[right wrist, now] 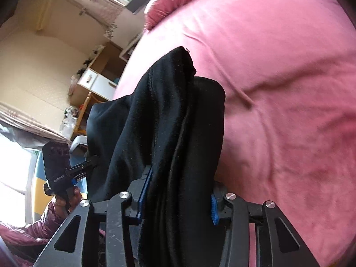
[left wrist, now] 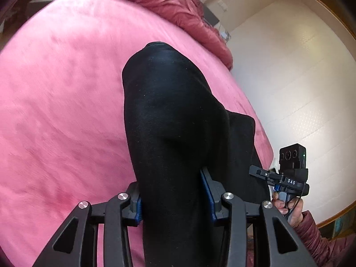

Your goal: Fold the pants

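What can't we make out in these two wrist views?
- Left wrist view: the pad contact of the left gripper is covered by the black pants; the near end runs off the bottom edge.
- Right wrist view: the pants bunch over the right gripper, so layers can't be counted.
- Both: the pink bedcover is motion-blurred.

Both grippers – left gripper [left wrist: 173, 191], right gripper [right wrist: 178, 189] – are black linkage frames with silver pivot screws and ribbed blue pads [right wrist: 214, 210]; white "DAS" lettering, dark cable; quilted maroon sleeve [left wrist: 320, 240].
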The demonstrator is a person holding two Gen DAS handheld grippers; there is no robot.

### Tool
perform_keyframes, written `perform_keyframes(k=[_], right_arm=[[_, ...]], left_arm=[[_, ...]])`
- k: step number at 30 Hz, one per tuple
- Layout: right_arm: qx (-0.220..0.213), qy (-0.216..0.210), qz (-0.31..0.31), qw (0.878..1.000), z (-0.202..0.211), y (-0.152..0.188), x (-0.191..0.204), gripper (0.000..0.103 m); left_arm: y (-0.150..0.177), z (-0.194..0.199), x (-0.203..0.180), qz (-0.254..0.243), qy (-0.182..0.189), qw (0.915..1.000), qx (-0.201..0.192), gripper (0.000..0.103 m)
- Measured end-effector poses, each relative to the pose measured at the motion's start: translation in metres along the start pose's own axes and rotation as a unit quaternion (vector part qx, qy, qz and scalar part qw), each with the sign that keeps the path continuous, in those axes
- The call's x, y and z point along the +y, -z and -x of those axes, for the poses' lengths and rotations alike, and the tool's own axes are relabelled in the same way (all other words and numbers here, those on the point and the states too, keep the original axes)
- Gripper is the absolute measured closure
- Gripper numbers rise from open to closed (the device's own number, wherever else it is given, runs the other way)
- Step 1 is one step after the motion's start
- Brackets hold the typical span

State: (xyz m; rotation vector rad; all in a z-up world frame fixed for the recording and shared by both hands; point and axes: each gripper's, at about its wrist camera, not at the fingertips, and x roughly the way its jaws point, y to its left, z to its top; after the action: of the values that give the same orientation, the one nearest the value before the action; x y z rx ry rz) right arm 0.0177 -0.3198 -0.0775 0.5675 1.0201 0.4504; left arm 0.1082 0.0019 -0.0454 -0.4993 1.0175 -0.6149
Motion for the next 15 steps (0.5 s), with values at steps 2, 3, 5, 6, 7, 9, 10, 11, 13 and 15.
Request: perform_keyframes(k=[2, 3, 5, 6, 7, 9, 10, 11, 13, 15], right_arm=[[-0.007, -0.008, 0.015, 1.000, -0.009, -0.016, 0.015, 0.060], [-0.009, -0.010, 0.022, 1.000, -0.013, -0.023, 0.022, 0.060], [-0.013, -0.015, 0.034, 0.999, -0.024, -0.042, 0.036, 0.060], [-0.014, -0.016, 0.040, 0.999, -0.030, -0.051, 0.042, 0.060], [-0.014, -0.017, 0.045, 0.999, -0.037, -0.062, 0.048, 0.060], [-0.012, -0.017, 0.054, 0.998, -0.051, -0.082, 0.059, 0.060], [-0.011, -0.015, 0.059, 0.998, -0.059, -0.092, 0.064, 0.060], [-0.011, -0.014, 0.062, 0.998, -0.066, -0.102, 0.069, 0.060], [-0.013, -0.012, 0.061, 0.998, -0.079, -0.119, 0.071, 0.060], [-0.010, -0.007, 0.059, 0.998, -0.094, -0.133, 0.073, 0.060]], left_arm=[[-0.008, 0.014, 0.006, -0.004, -0.007, 0.9998, -0.017, 0.060], [-0.013, 0.019, 0.007, -0.006, -0.010, 0.9996, -0.025, 0.060], [-0.029, 0.030, 0.014, -0.009, -0.020, 0.9989, -0.041, 0.060], [-0.036, 0.033, 0.017, -0.008, -0.024, 0.9987, -0.045, 0.060], [-0.045, 0.034, 0.023, -0.007, -0.031, 0.9982, -0.050, 0.060], [-0.065, 0.035, 0.034, -0.005, -0.045, 0.9973, -0.058, 0.060], [-0.073, 0.034, 0.038, -0.003, -0.050, 0.9969, -0.060, 0.060], [-0.082, 0.034, 0.043, 0.000, -0.057, 0.9965, -0.062, 0.060], [-0.098, 0.032, 0.052, 0.002, -0.069, 0.9955, -0.064, 0.060], [-0.111, 0.026, 0.062, 0.006, -0.081, 0.9950, -0.060, 0.059]])
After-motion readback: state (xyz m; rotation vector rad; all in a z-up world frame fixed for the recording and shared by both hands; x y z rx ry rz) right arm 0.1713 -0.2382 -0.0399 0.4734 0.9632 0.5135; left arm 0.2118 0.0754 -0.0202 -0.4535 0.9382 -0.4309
